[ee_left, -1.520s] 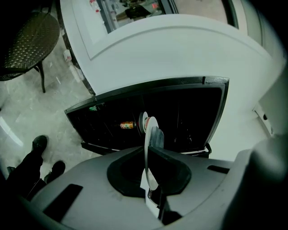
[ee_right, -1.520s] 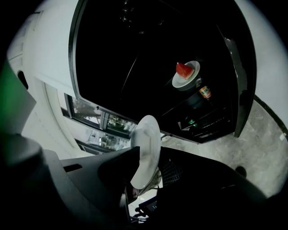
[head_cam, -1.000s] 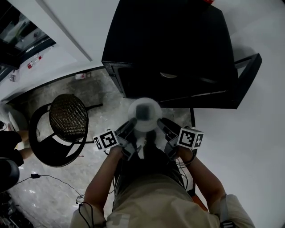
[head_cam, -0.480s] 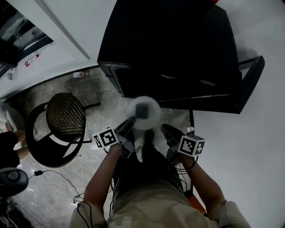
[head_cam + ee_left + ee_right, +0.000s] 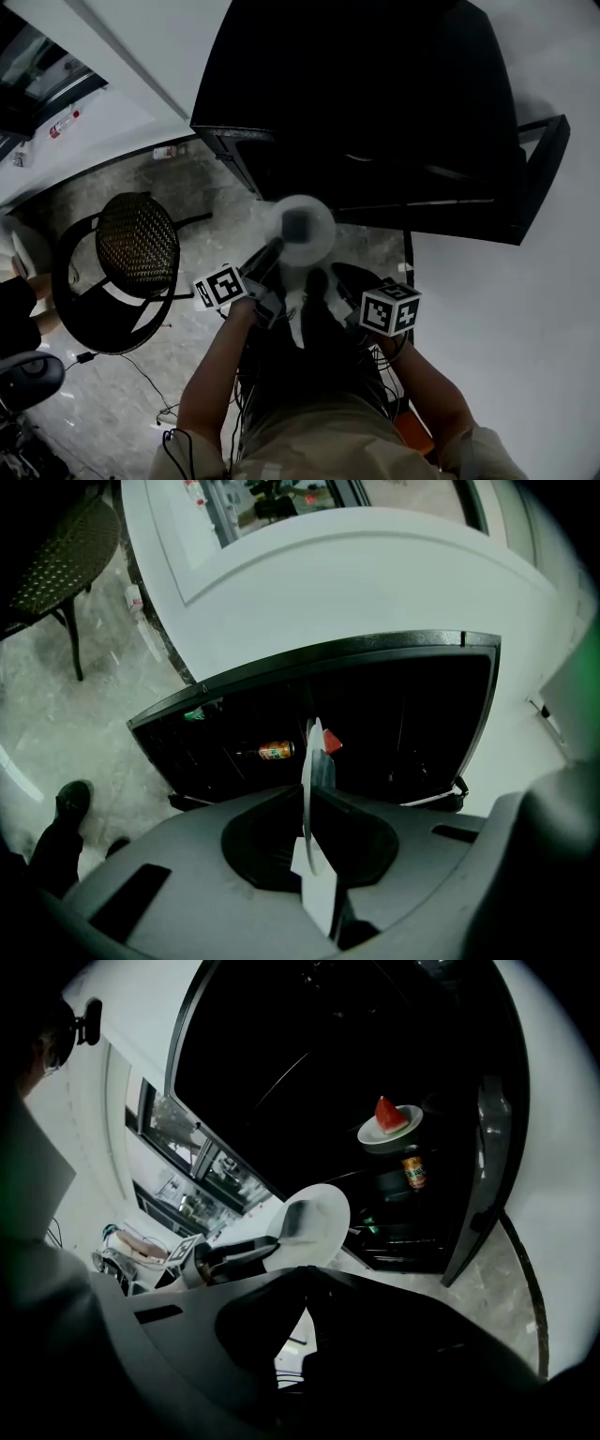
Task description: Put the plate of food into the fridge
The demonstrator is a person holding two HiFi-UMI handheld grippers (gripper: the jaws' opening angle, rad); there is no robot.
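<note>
While the left gripper [image 5: 270, 253] clamps the rim of the white plate [image 5: 302, 230] in front of the open black fridge [image 5: 375, 112], the right gripper [image 5: 339, 277], just beside the plate, has just closed its jaws on nothing.

The right gripper [image 5: 307, 1269] has let go of the white plate [image 5: 322, 240] and drawn back from it. Its jaws have just closed, empty, leaving the left gripper [image 5: 272, 251] alone holding it.
</note>
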